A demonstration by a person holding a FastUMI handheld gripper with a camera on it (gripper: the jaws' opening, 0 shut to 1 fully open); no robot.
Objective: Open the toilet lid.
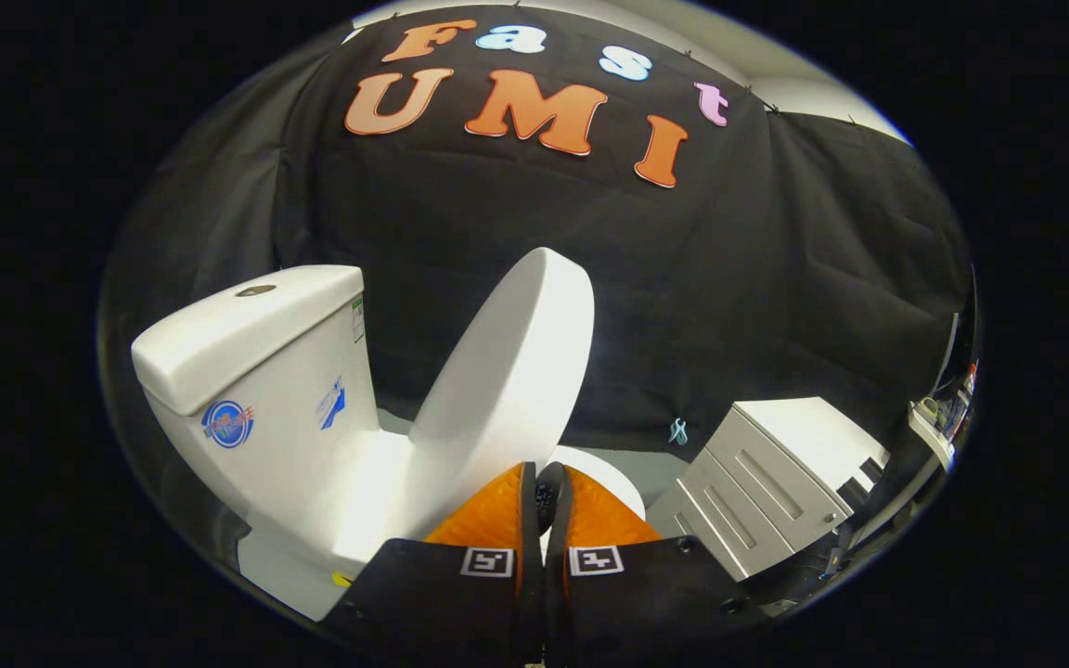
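Observation:
A white toilet stands just ahead, its tank (256, 390) to the left of my fingers. The white lid (507, 380) is raised and tilted, leaning back toward the tank, and its lower end runs down behind my fingertips. A bit of the white bowl rim (611, 481) shows just right of the fingers. My gripper (540, 475) sits right under the lid's near edge. Its fingers are pressed close together with only a thin dark gap, and I see nothing held between them.
A white drawer cabinet (780, 468) stands on the floor to the right of the toilet. The black cloth wall (739, 297) hangs behind everything, with a small blue clip (678, 431) at its foot. Cluttered shelving (938, 417) sits at the far right.

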